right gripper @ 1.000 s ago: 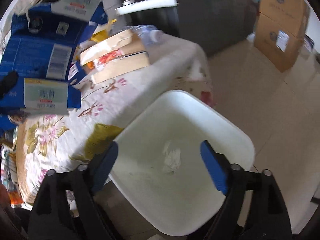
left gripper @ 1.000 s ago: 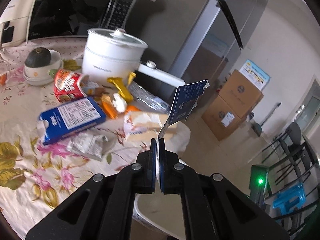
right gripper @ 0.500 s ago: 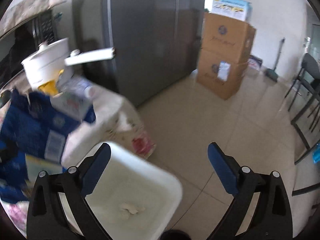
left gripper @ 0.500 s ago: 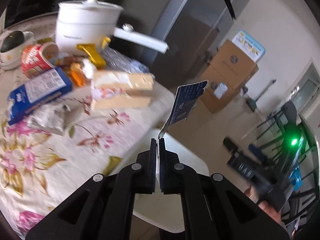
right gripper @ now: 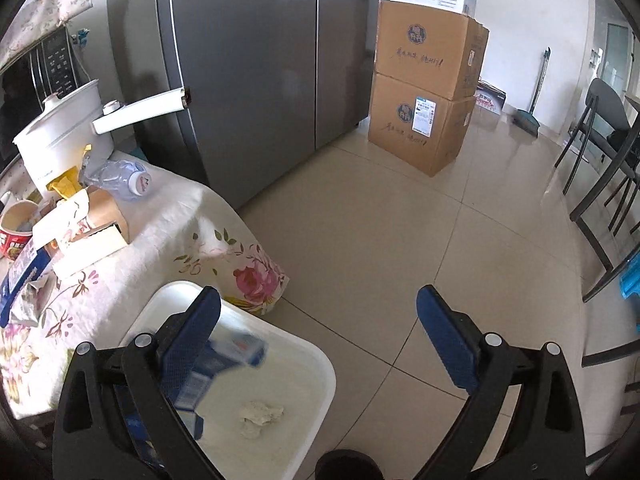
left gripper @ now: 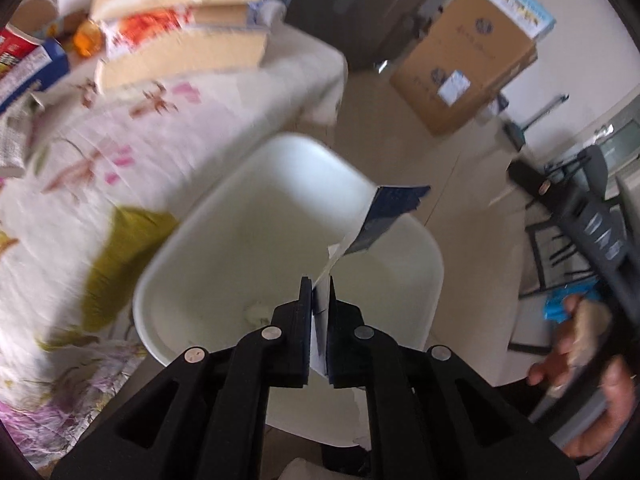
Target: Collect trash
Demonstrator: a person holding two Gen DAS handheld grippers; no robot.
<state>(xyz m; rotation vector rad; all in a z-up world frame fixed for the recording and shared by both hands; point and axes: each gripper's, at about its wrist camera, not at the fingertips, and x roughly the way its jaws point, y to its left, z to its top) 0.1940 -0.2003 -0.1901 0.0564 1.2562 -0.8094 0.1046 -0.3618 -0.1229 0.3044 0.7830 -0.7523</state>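
While the left gripper point(left gripper: 319, 294) hung over the white bin point(left gripper: 208, 240), its jaws stood nearly closed, having just eased open a little, with a torn blue and white scrap of packaging point(left gripper: 384, 216) between them; the scrap rose from the pads and leaned up and to the right above the bin's opening, and the blur made it hard to tell how firmly the pads pressed it. At the bin's bottom lay a crumpled pale wad point(right gripper: 260, 416), and beside it, against the left wall, a blue and white carton point(right gripper: 216, 364) showed blurred in the right wrist view. The right gripper point(right gripper: 318, 308) stood with its blue-padded jaws spread wide and nothing between them, pointing over the bin's far corner and the tiled floor point(right gripper: 380, 240). To the left of the bin, the table with the floral cloth point(left gripper: 100, 168) carried more rubbish: a tan flattened box point(left gripper: 180, 40), a crushed clear bottle point(right gripper: 120, 176), a red instant-noodle cup point(right gripper: 14, 232) and a blue carton point(left gripper: 36, 72). A white electric pot point(right gripper: 60, 132) stood at the table's back. A hand point(left gripper: 580, 356) showed at the right edge of the left wrist view.
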